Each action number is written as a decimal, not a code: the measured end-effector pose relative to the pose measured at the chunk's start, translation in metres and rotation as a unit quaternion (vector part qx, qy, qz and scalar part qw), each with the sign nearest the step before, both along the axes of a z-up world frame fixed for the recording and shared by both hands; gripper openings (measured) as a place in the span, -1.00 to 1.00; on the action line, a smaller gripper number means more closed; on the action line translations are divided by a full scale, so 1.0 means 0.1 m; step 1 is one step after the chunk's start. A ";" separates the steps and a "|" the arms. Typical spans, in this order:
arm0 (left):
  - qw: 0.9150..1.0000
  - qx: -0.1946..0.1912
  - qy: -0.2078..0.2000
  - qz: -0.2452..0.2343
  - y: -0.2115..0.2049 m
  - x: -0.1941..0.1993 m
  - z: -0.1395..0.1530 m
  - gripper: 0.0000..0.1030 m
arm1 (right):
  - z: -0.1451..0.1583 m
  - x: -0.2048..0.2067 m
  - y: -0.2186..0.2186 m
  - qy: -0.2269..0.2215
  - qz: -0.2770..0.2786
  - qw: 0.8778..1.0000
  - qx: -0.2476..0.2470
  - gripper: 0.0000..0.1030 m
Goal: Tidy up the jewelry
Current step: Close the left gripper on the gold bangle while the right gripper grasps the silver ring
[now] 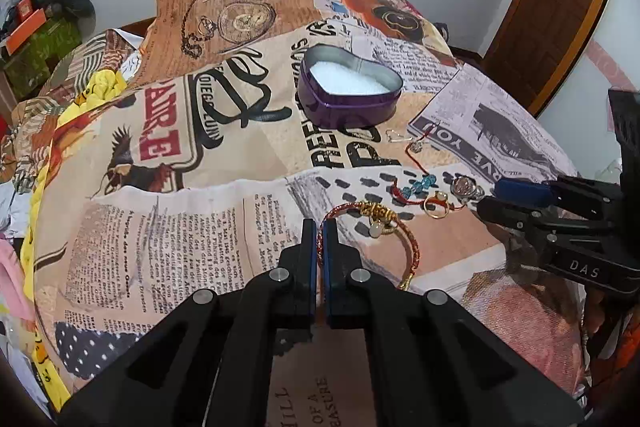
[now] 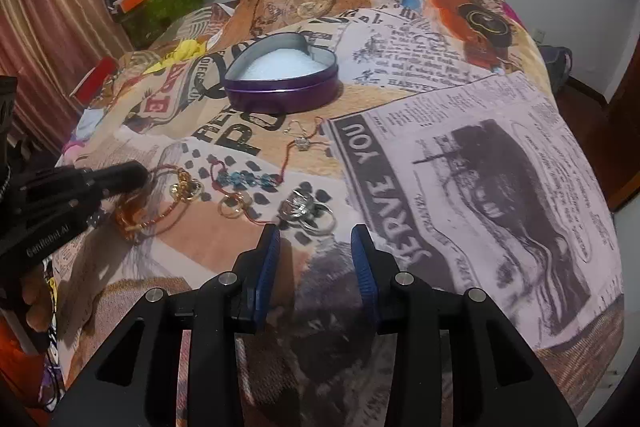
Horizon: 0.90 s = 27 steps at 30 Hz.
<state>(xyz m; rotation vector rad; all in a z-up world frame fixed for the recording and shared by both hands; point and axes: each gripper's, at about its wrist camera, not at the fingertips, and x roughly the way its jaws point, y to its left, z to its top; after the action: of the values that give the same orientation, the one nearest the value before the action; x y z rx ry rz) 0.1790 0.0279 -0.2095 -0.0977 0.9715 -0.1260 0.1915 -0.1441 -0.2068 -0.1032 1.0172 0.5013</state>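
Purple heart tin (image 1: 348, 105) has only white padding inside, so nothing is put away yet.
My left claw (image 1: 320, 227) pinches the red bangle (image 1: 400, 227) on the printed cloth (image 1: 160, 227); my right claw (image 2: 316, 233) gapes wide near the silver ring (image 2: 300, 207). Gold ring (image 2: 234, 207), blue-bead string (image 2: 240, 179) and charm cord (image 2: 304, 143) wait.

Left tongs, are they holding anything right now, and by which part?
The left tongs are shut on the red woven bangle with gold beads, pinching its thin red band opposite the gold clasp.
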 end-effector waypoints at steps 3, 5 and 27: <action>1.000 -0.001 0.004 -0.003 -0.01 0.01 -0.04 -0.97 | 0.03 0.01 0.08 -0.009 0.014 1.000 0.000 -0.35; 1.000 -0.001 0.005 -0.004 -0.01 0.01 -0.06 -0.97 | 0.05 0.02 0.14 -0.021 0.024 0.999 -0.011 -0.35; 0.999 -0.001 -0.043 -0.001 -0.02 0.00 0.22 -0.97 | 0.16 0.07 0.16 -0.057 0.020 0.998 -0.020 -0.62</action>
<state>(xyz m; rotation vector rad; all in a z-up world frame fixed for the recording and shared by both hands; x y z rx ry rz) 0.1791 0.0257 -0.1875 -0.0912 0.8858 -0.1322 0.1983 -0.1280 -0.1908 -0.1871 0.9143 0.5064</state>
